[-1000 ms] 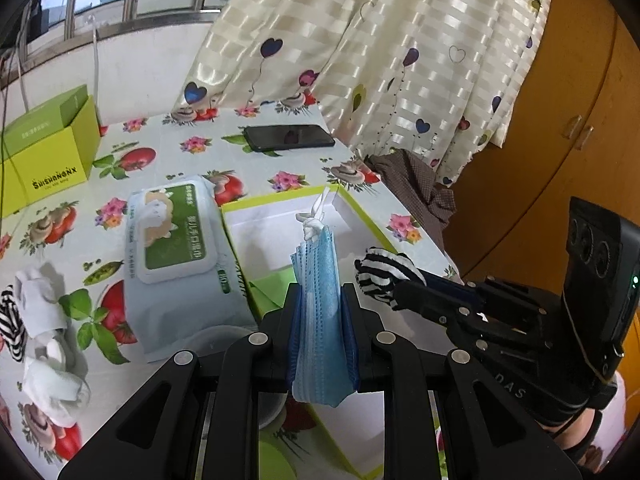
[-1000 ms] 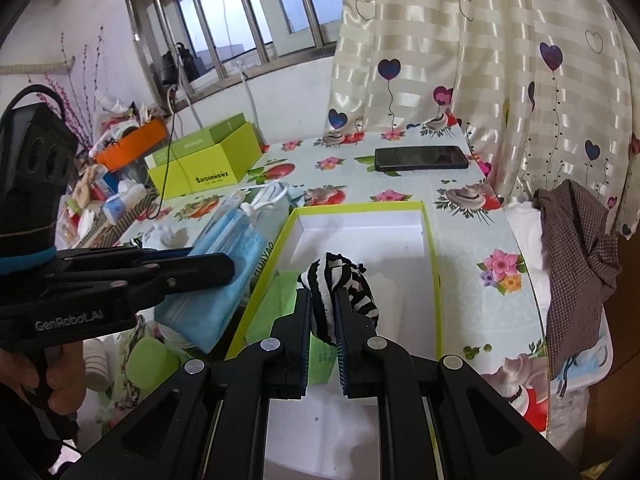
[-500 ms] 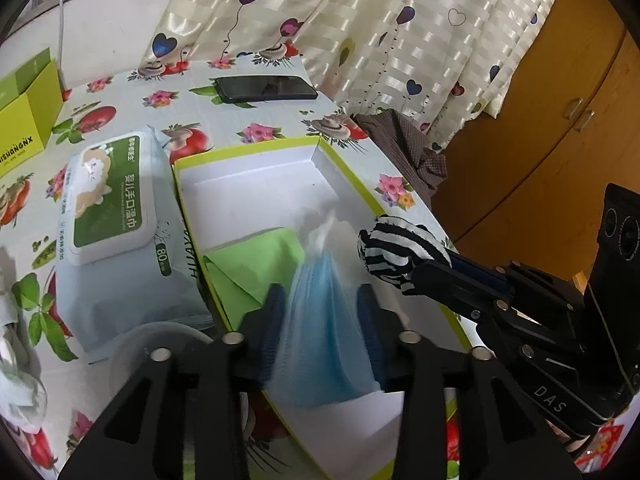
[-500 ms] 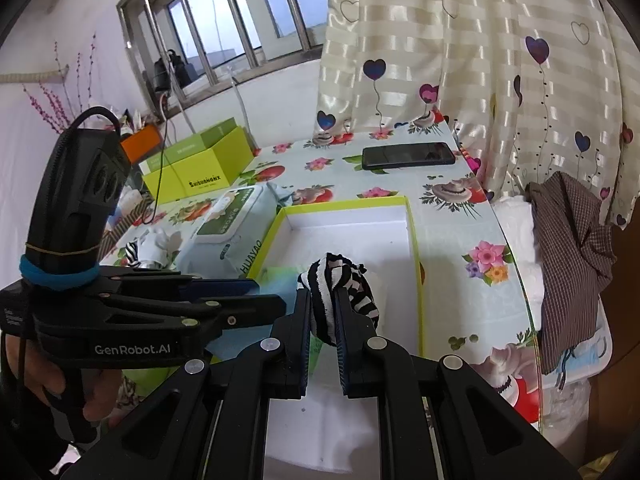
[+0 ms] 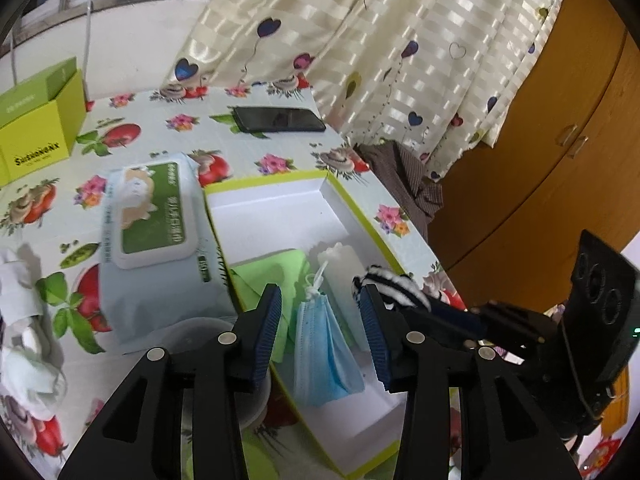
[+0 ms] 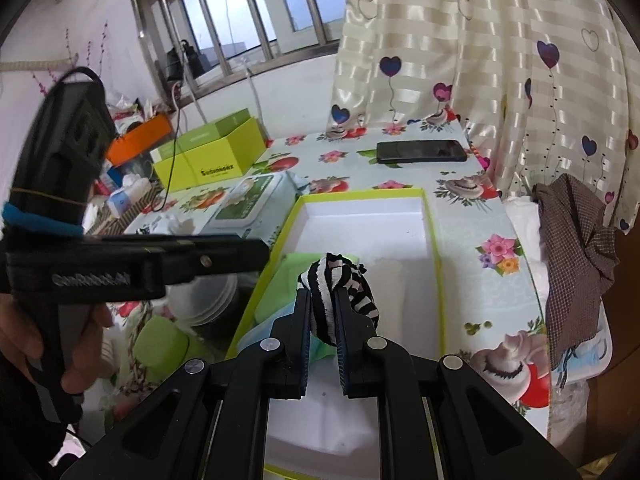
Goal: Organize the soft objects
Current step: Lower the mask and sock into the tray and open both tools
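Observation:
A shallow white box with a lime rim (image 5: 352, 208) (image 6: 360, 200) lies on the table. A stack of blue face masks (image 5: 324, 352) lies inside it, beside a green cloth (image 5: 272, 272) and a white item (image 5: 340, 264). My left gripper (image 5: 320, 320) is open and empty just above the masks. My right gripper (image 6: 322, 316) is shut on a black-and-white striped sock (image 6: 340, 284) (image 5: 392, 284) and holds it over the box's near half.
A wet-wipes pack (image 5: 148, 232) lies left of the box. White socks (image 5: 24, 320) lie at the table's left. A phone (image 5: 280, 120) and a lime carton (image 5: 36, 120) sit at the back. A brown cloth (image 6: 576, 248) hangs off the right edge.
My left gripper lowered the blue masks into the box and opened, letting them go. My right gripper kept hold of the striped sock and stayed over the box.

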Available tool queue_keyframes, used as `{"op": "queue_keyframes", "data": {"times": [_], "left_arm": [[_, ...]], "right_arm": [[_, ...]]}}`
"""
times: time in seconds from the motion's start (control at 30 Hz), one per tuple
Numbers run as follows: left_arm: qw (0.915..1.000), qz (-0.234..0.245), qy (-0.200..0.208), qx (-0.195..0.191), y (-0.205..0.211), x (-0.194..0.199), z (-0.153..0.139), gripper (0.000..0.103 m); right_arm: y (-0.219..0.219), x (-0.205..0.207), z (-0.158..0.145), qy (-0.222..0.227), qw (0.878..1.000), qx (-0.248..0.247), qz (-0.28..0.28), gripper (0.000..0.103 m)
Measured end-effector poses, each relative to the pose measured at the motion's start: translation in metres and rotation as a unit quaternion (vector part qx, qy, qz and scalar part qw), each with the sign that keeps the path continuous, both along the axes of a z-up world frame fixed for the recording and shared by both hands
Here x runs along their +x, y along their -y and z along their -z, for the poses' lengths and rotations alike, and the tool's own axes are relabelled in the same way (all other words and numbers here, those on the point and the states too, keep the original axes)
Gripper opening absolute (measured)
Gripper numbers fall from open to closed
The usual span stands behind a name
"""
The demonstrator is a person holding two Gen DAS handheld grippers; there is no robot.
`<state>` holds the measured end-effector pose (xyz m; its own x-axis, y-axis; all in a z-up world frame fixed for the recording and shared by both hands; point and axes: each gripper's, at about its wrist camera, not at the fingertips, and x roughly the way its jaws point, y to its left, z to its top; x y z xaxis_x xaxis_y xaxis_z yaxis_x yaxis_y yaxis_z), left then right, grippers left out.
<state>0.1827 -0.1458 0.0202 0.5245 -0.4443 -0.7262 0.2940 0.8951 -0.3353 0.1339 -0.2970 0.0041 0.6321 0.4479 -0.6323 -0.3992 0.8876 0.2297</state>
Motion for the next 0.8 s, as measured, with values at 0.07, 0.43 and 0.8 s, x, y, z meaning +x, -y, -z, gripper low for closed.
{"op": "queue_keyframes", "data": {"times": [0.07,0.43,0.8], "left_arm": [[1.0000,-0.003,0.008,-0.001,-0.004,-0.005,-0.005,0.042],[0.9996,-0.006,0.028,-0.002,-0.018,-0.024,-0.018,0.042],[0.9985,-0.021,0.050,0.003,-0.040,-0.060,-0.023,0.042]], "right_arm": [[-0.004,-0.001,0.002,-0.004,1.000,-0.004,-0.005,0.011],[-0.016,-0.007,0.007,-0.020,0.999,-0.032,-0.004,0.050],[-0.014,-0.031,-0.012,-0.003,0.999,-0.033,0.017,0.052]]}}
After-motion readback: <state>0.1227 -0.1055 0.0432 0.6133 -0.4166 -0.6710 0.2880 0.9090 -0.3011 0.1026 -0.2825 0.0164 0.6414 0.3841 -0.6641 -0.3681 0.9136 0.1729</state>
